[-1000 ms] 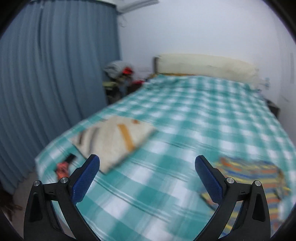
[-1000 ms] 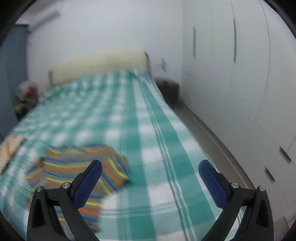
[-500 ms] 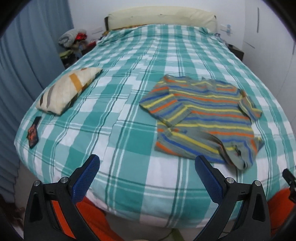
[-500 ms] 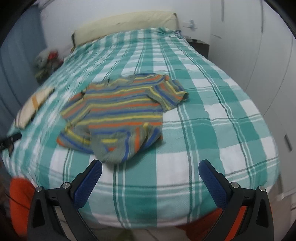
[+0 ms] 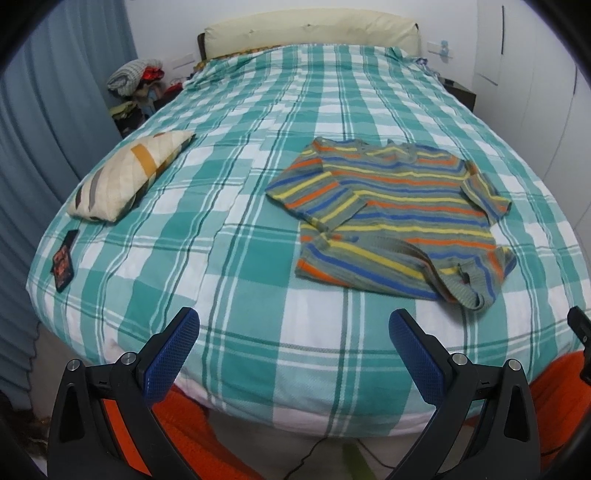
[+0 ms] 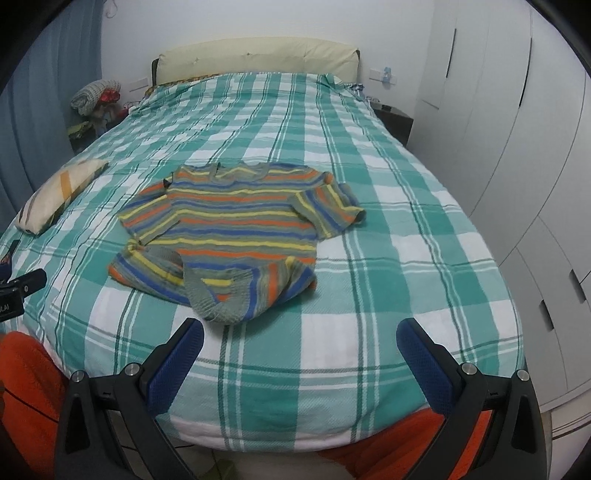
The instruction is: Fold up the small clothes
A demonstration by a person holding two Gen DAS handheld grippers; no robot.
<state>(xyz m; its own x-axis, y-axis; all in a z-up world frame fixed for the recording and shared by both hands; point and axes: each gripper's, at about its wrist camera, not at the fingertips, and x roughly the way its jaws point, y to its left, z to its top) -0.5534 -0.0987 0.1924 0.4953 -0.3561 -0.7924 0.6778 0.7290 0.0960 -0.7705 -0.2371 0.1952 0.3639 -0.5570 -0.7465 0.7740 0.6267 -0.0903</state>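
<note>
Nearest the cameras, the left gripper (image 5: 293, 343) and the right gripper (image 6: 299, 345) hang off the foot of the bed, each with its blue-padded fingers spread wide and nothing between them. Neither touches the checked bedspread (image 5: 240, 266).

Beyond them, in the left wrist view, the striped sweater (image 5: 399, 218) lies toward 1 o'clock; in the right wrist view it sits (image 6: 232, 229) toward 11 o'clock, so it lies between the two grippers. It is mostly spread out, neck toward the headboard, sleeves drawn in at the sides, and its near hem is rumpled and turned up.

Farther off at 10 o'clock in the left view lie a small cushion (image 5: 129, 177) and, nearer the edge, a dark flat item (image 5: 63, 262). The headboard (image 5: 310, 29) closes the far end.

Folding seems not yet begun; this looks like the approach. The next move probably calls for reaching forward and pinching the near hem corners to flatten the bunched edge.
</note>
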